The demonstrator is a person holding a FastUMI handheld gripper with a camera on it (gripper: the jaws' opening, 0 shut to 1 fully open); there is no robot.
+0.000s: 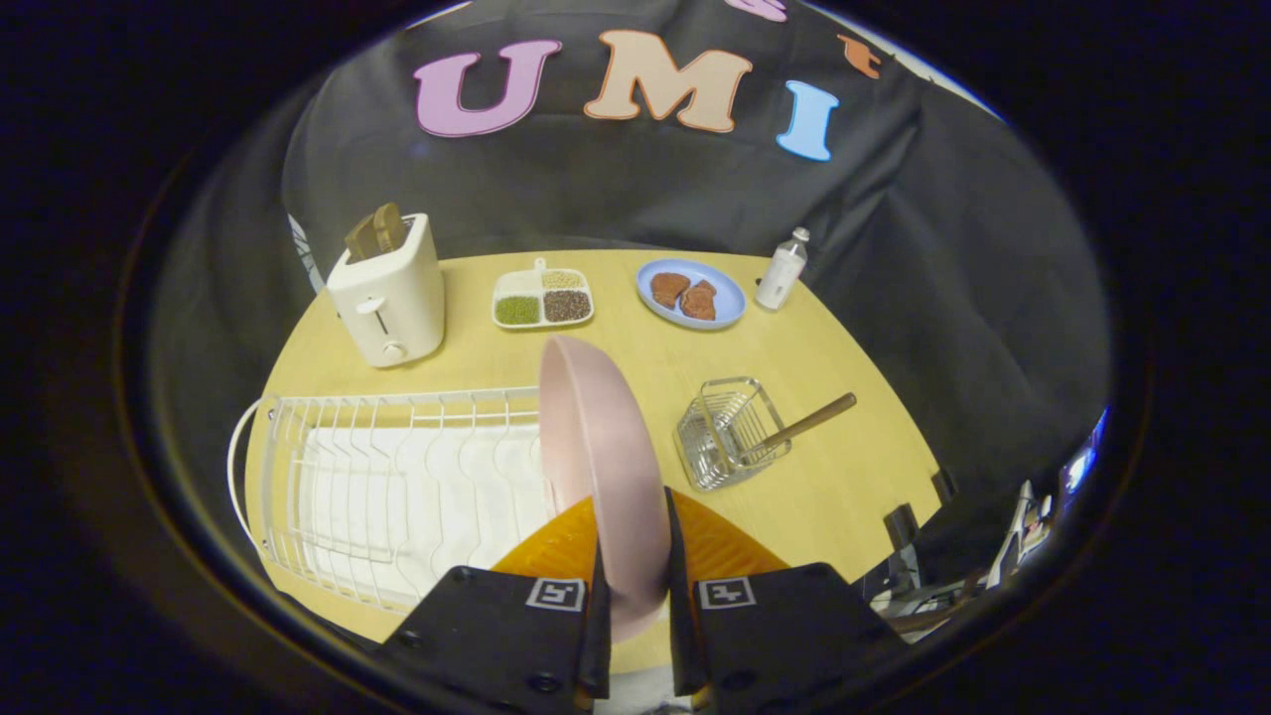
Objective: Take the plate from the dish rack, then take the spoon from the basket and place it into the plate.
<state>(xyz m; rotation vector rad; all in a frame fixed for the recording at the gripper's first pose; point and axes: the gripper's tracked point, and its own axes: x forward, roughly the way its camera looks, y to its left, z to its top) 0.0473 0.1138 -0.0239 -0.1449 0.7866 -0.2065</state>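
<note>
We have the gripper [634, 541] clamped edge-on across the pink plate [601, 467], held upright just right of the dish rack [397, 487], likely for clearance, spoon [799, 425] waiting in the basket [730, 432] farther right.

Light wooden table [834, 477] carrying everything. White wire dish rack [397, 487] sitting at 9 o'clock. Wire basket [730, 432] resting at 3 o'clock, wooden-handled spoon [809, 422] leaning out. Along far edge: white toaster [389, 293] at 10, divided tray [543, 298] at 12, blue plate [692, 293] at 1, small bottle [781, 270] at 2.
</note>
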